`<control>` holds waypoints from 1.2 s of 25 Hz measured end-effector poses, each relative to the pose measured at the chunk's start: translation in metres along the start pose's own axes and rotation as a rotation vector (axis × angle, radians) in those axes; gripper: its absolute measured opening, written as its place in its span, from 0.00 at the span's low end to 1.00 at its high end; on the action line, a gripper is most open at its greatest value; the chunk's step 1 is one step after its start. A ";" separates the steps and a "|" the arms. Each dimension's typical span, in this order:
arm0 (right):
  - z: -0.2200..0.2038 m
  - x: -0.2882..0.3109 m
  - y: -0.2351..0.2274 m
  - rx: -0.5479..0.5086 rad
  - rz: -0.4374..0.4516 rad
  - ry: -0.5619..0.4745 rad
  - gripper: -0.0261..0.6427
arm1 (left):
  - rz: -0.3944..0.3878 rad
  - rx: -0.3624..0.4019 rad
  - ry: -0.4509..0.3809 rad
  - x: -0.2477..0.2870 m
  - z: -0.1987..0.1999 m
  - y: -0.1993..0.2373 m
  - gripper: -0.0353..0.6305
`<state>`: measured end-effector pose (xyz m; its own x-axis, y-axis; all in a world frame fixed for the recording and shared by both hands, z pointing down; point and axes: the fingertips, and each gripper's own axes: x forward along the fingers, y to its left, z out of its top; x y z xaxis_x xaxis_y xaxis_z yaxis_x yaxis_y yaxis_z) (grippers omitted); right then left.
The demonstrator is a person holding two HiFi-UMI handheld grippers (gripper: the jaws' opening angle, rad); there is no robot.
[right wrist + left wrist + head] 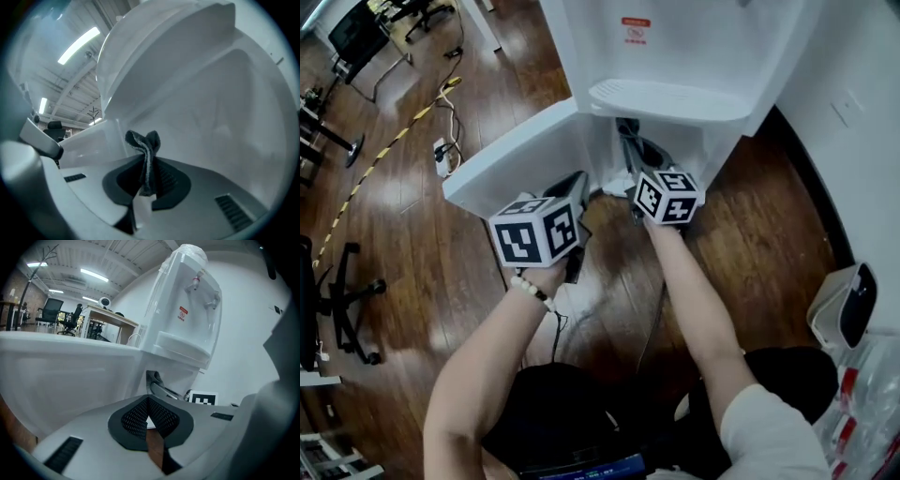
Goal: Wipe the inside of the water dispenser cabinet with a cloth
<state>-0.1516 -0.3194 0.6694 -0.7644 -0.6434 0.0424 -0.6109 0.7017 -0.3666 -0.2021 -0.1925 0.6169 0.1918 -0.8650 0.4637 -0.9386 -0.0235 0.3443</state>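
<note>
Here the right gripper (147, 176) reaches into the cabinet (215, 98), clamping cloth (146, 149)

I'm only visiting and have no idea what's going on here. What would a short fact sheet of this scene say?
Setting: white water dispenser standing on a wooden floor
Cabinet door: swung open, toward the person's left
Right gripper: shut on a dark cloth, pointing into the cabinet's white interior
Cloth: pinched between the jaws, its folded top sticking out past them
Left gripper: jaws together, nothing between them, beside the open door
Contact: cannot tell whether the cloth touches a cabinet wall
</note>
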 end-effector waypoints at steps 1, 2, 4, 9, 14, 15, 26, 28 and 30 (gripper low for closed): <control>0.007 0.005 0.001 -0.039 0.009 -0.011 0.09 | -0.001 0.011 -0.003 -0.001 0.002 -0.003 0.05; 0.013 0.010 0.004 -0.072 0.025 -0.020 0.09 | -0.004 0.012 -0.004 -0.001 0.003 -0.006 0.05; 0.027 0.016 0.014 -0.132 0.063 -0.033 0.09 | -0.006 0.003 0.000 0.001 0.001 -0.011 0.05; 0.047 0.021 0.031 -0.155 0.114 -0.089 0.09 | 0.017 -0.022 0.011 0.013 -0.005 -0.008 0.05; 0.006 0.026 0.015 -0.093 0.080 0.001 0.09 | 0.034 -0.017 0.027 0.024 -0.006 -0.003 0.05; -0.006 0.027 0.010 -0.086 0.068 0.033 0.09 | 0.033 -0.018 0.032 0.026 -0.008 -0.002 0.05; -0.131 0.044 -0.046 -0.140 -0.059 0.421 0.09 | 0.003 -0.064 0.080 0.040 -0.025 -0.004 0.05; -0.140 0.047 -0.051 -0.182 -0.066 0.467 0.09 | 0.001 -0.064 0.095 0.041 -0.030 -0.005 0.05; -0.149 0.048 -0.057 -0.202 -0.074 0.507 0.09 | 0.002 -0.061 0.105 0.043 -0.033 -0.005 0.05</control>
<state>-0.1841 -0.3451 0.8307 -0.6908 -0.5001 0.5222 -0.6560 0.7372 -0.1618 -0.1800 -0.2130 0.6616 0.2222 -0.8079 0.5458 -0.9201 0.0113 0.3914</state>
